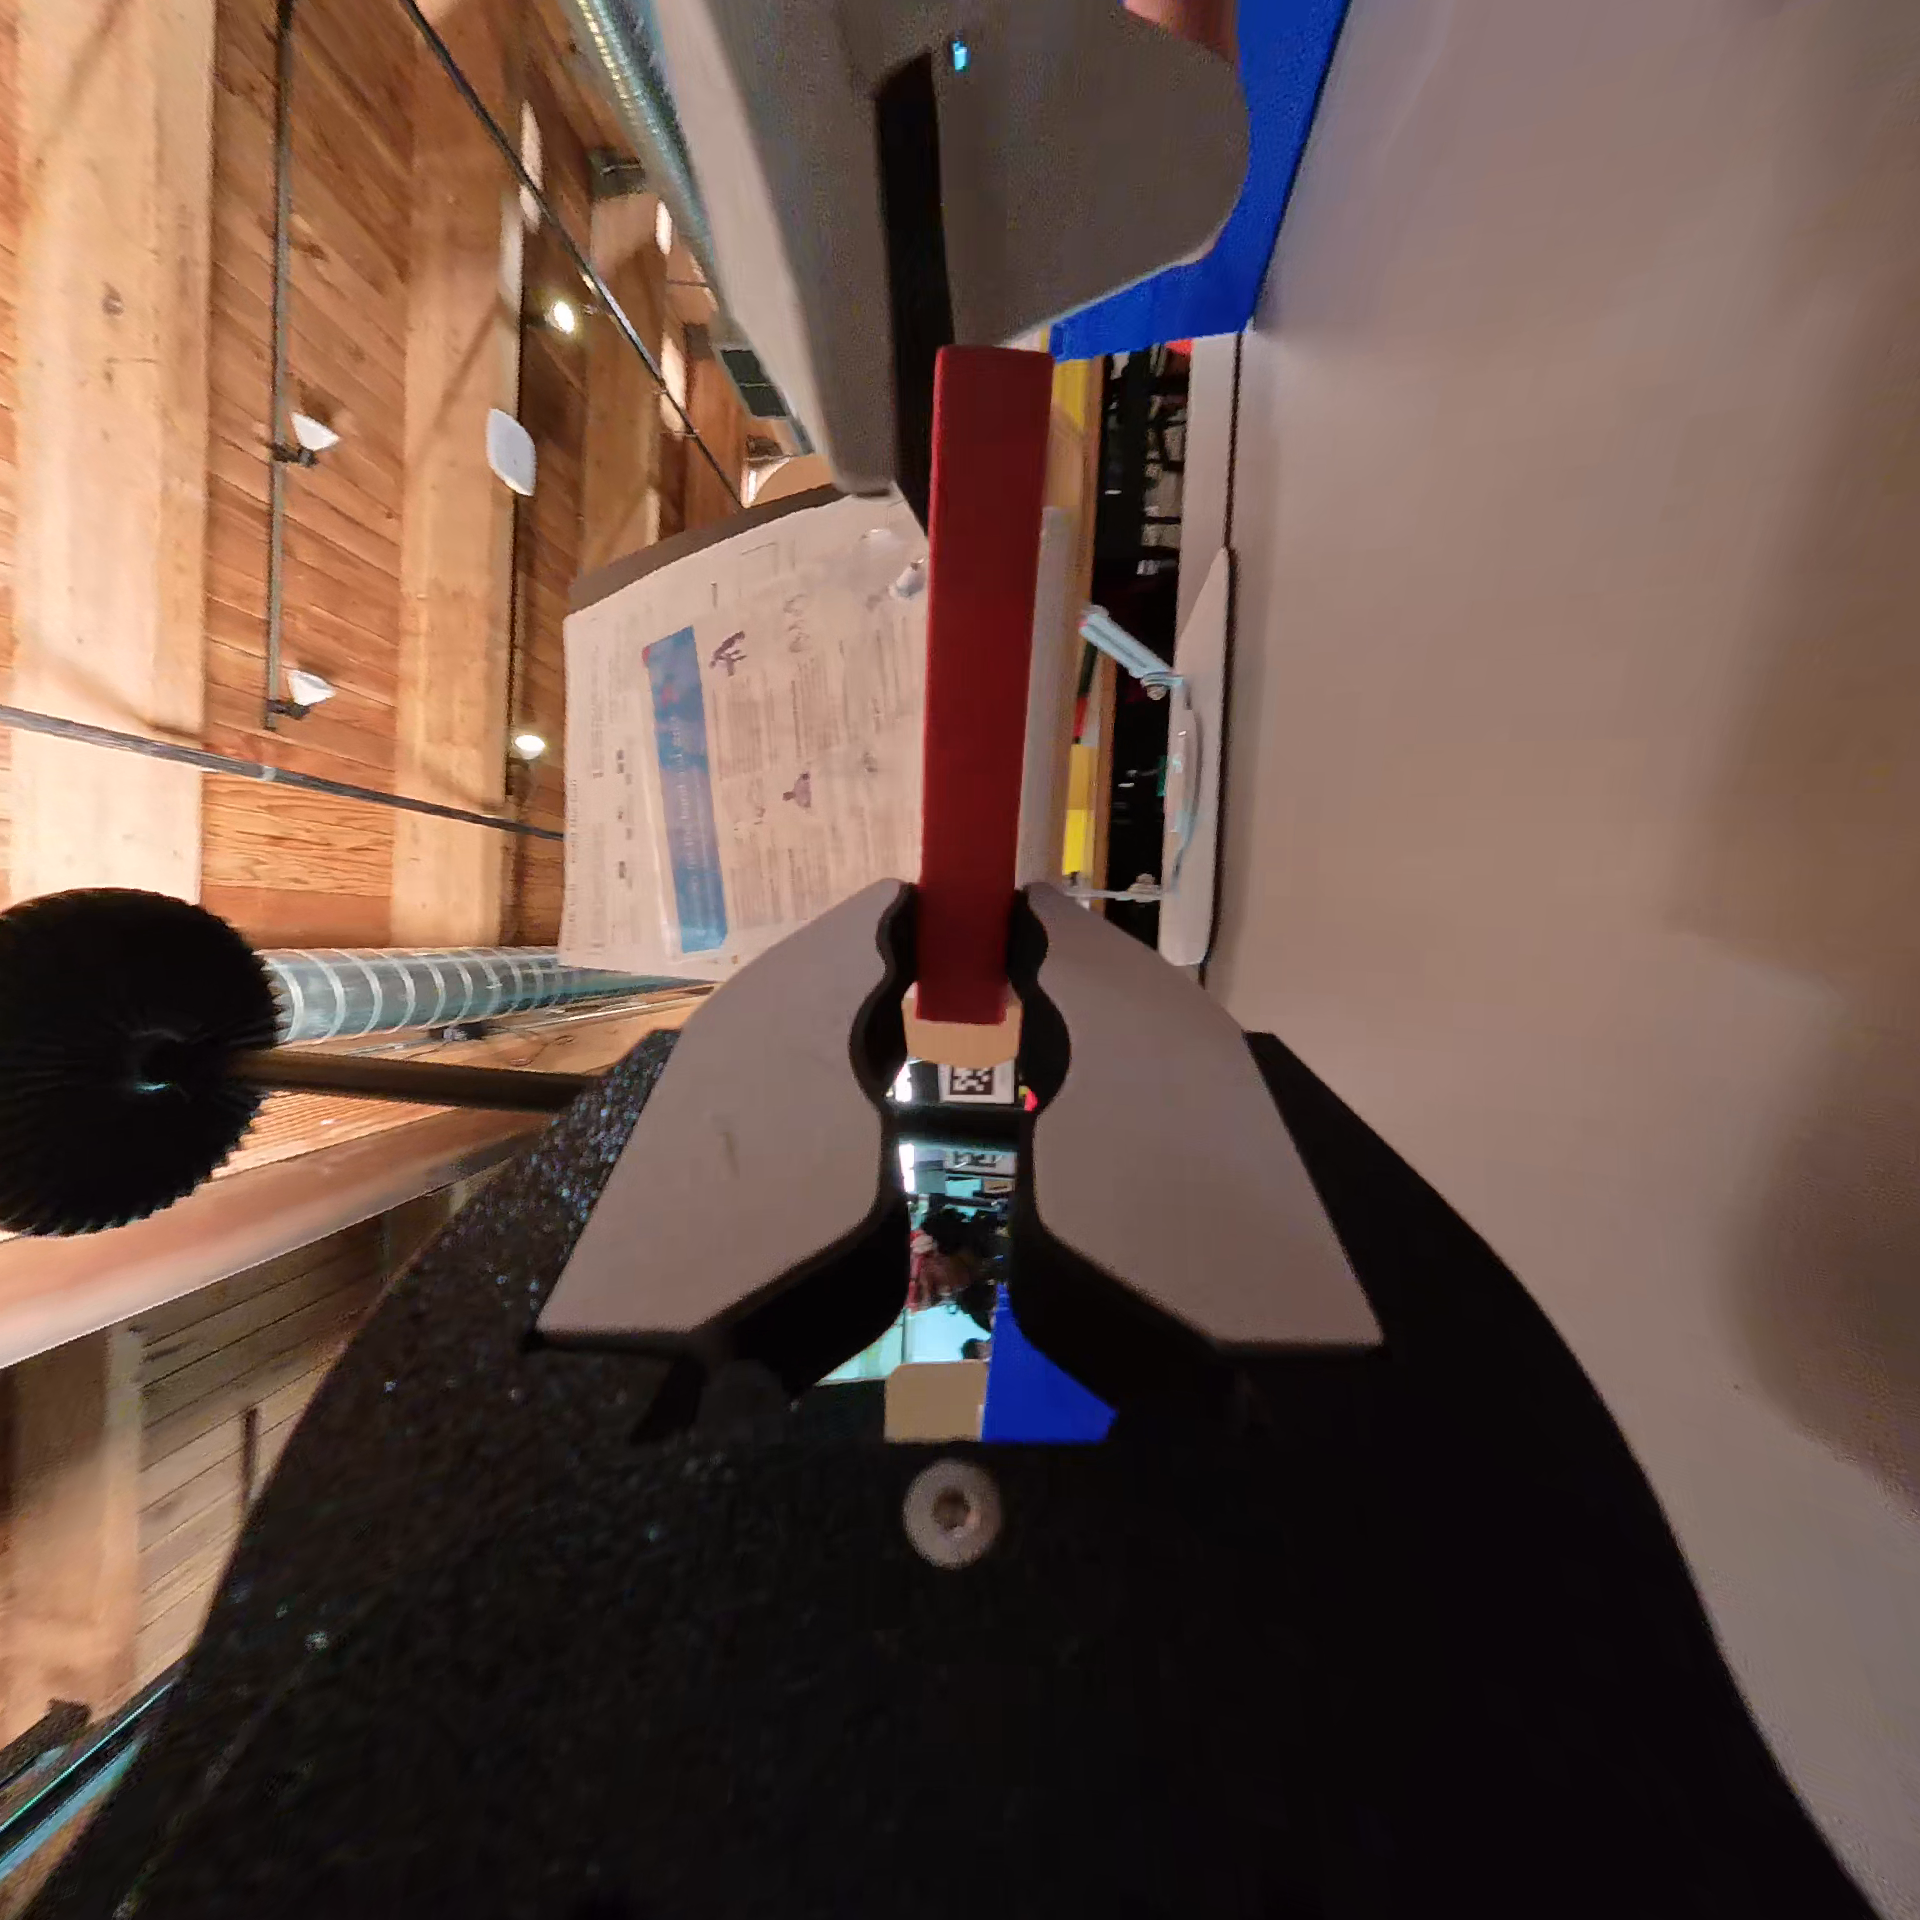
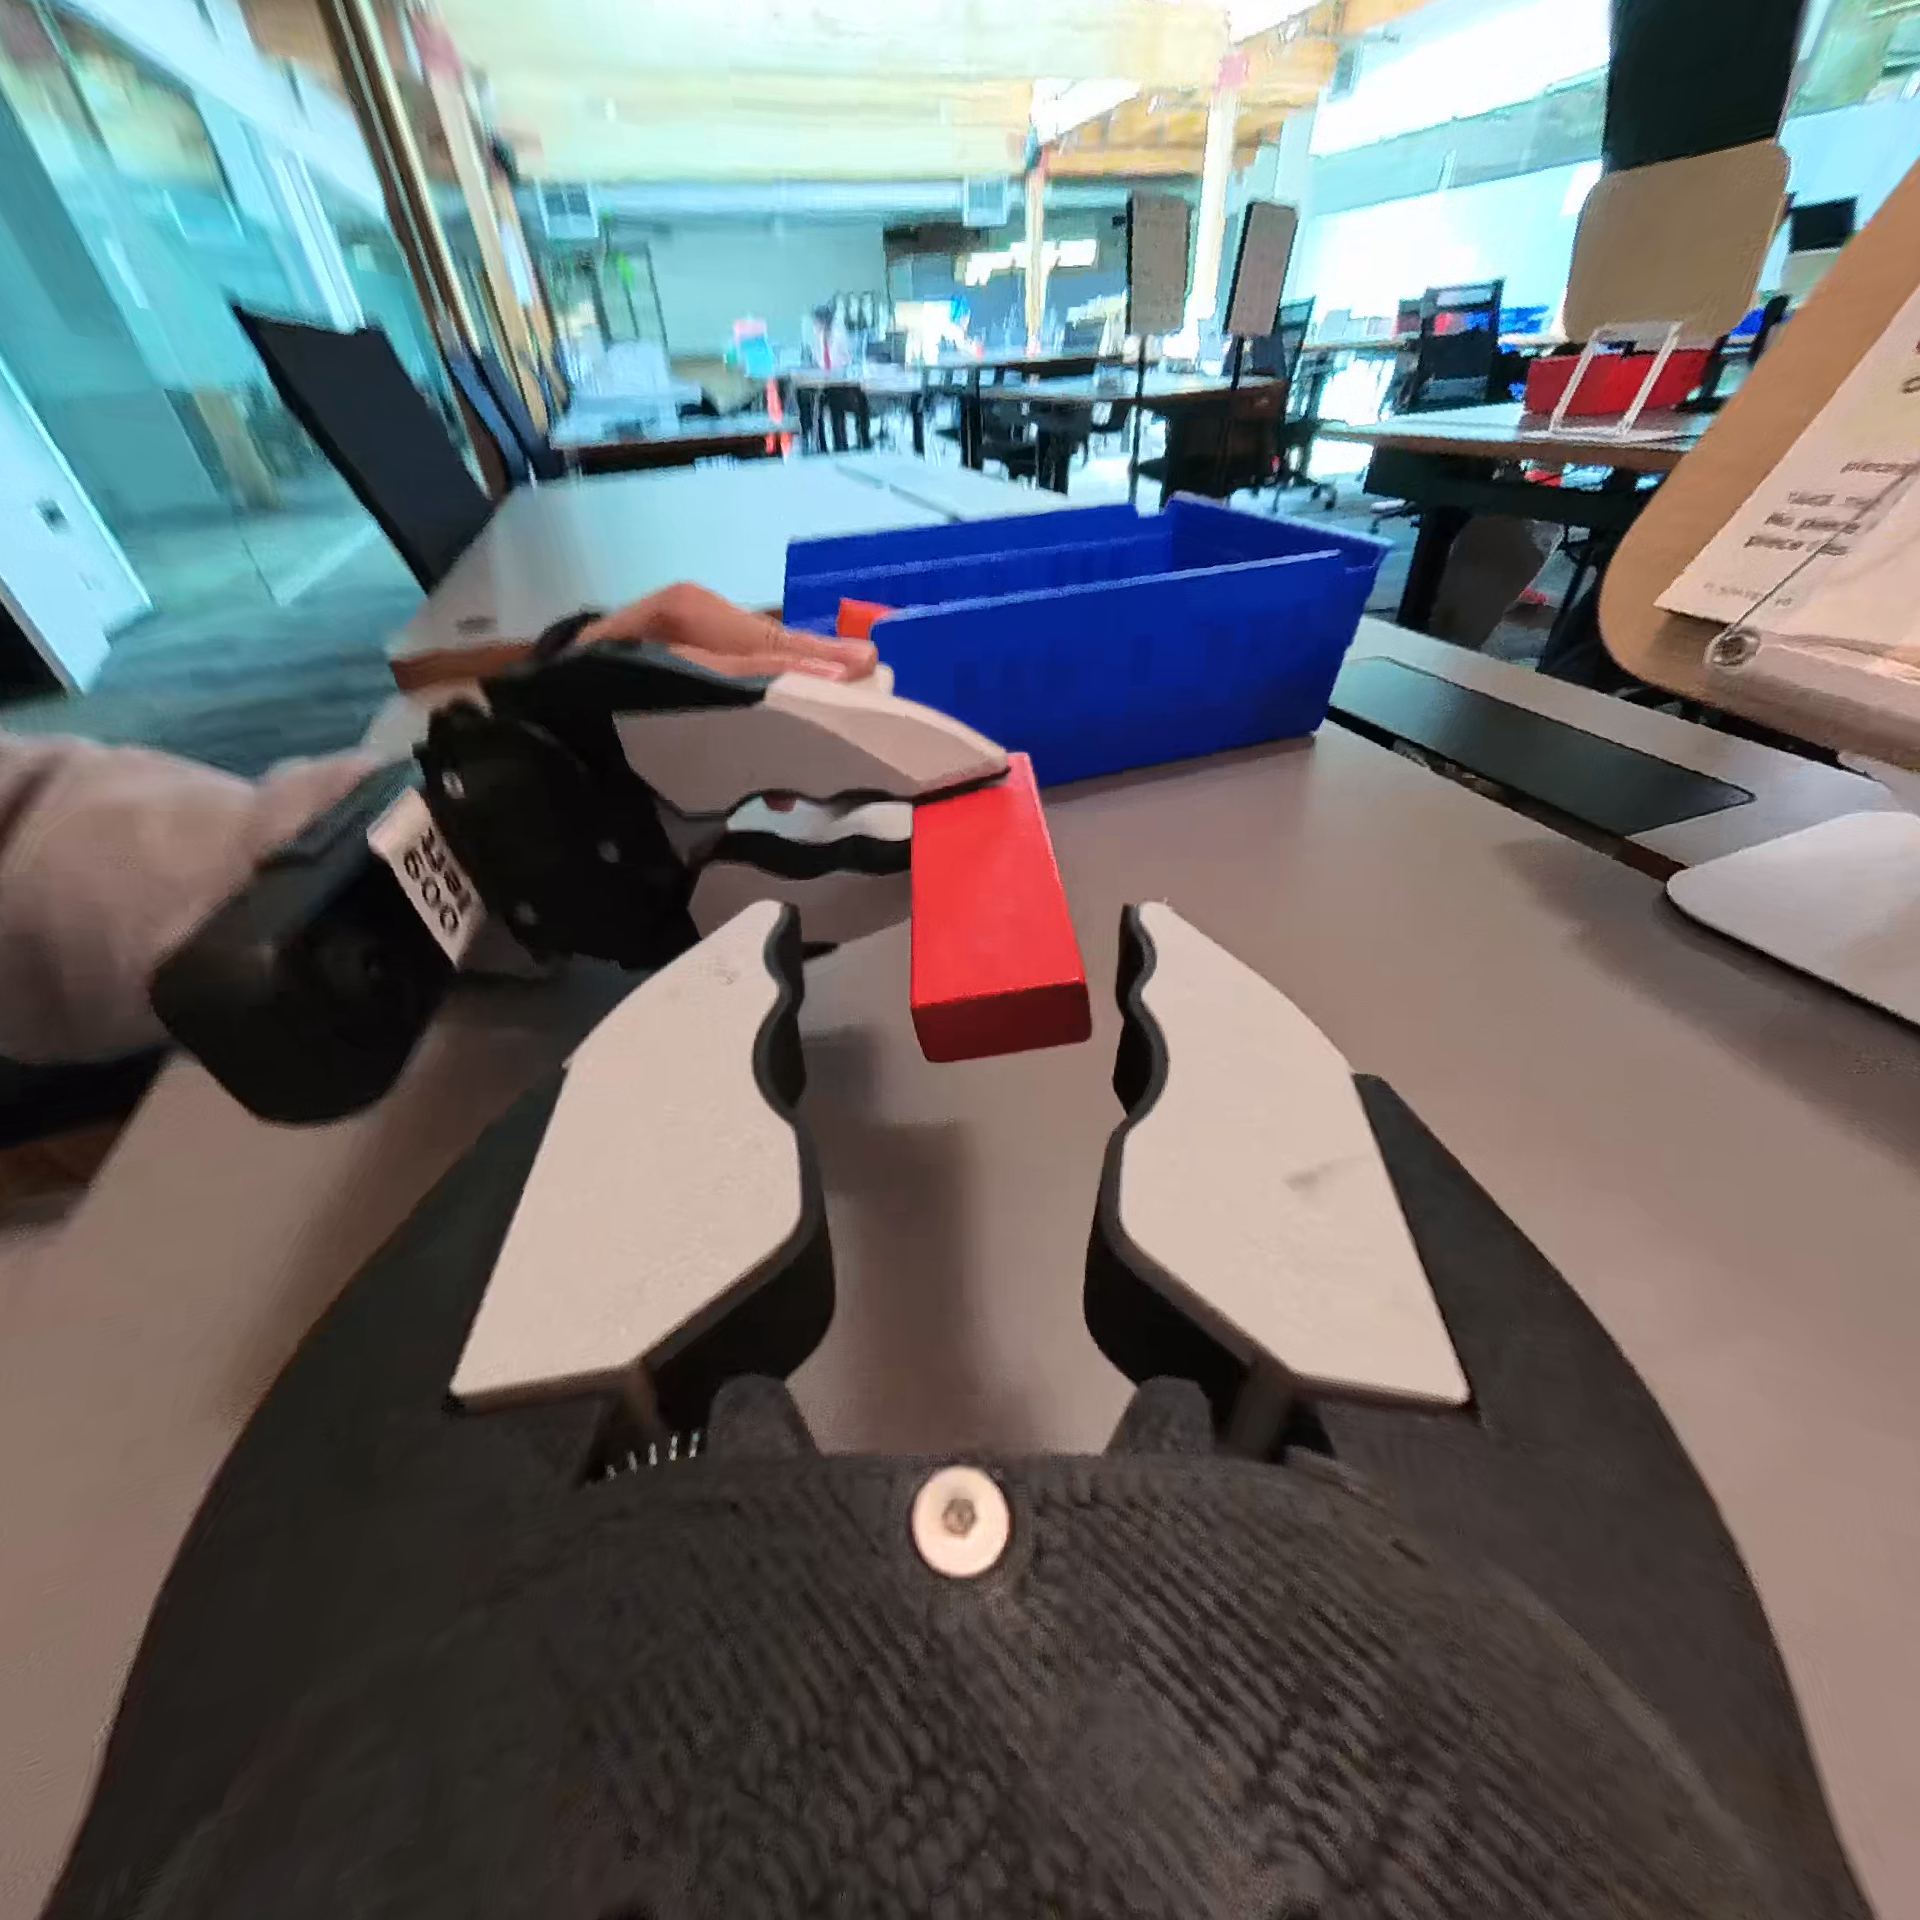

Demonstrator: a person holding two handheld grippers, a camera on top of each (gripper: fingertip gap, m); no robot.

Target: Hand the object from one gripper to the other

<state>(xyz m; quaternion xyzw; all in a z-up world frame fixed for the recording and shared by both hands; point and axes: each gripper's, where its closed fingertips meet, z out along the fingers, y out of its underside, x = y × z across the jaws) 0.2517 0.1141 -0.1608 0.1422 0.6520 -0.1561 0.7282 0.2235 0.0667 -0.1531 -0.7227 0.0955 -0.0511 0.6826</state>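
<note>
A red rectangular block [image 1: 982, 644] is clamped at one end in my left gripper [image 1: 961, 920], which is turned on its side. In the right wrist view the left gripper [image 2: 925, 795] comes in from the left in a person's hand and holds the block [image 2: 992, 914] above the grey table [image 2: 1403, 1018]. The block's free end sits between the fingertips of my right gripper [image 2: 958, 920], which is open with a gap on each side. One grey finger [image 1: 1091, 187] of the right gripper shows at the block's far end in the left wrist view.
A blue bin [image 2: 1101, 634] stands on the table just behind the block, with an orange-red piece [image 2: 857, 618] inside. A board holding papers [image 2: 1818, 499] on a white base [image 2: 1818, 904] stands at the right. A dark screen [image 2: 364, 436] stands at the far left. Left tips to right tips: about 6 cm.
</note>
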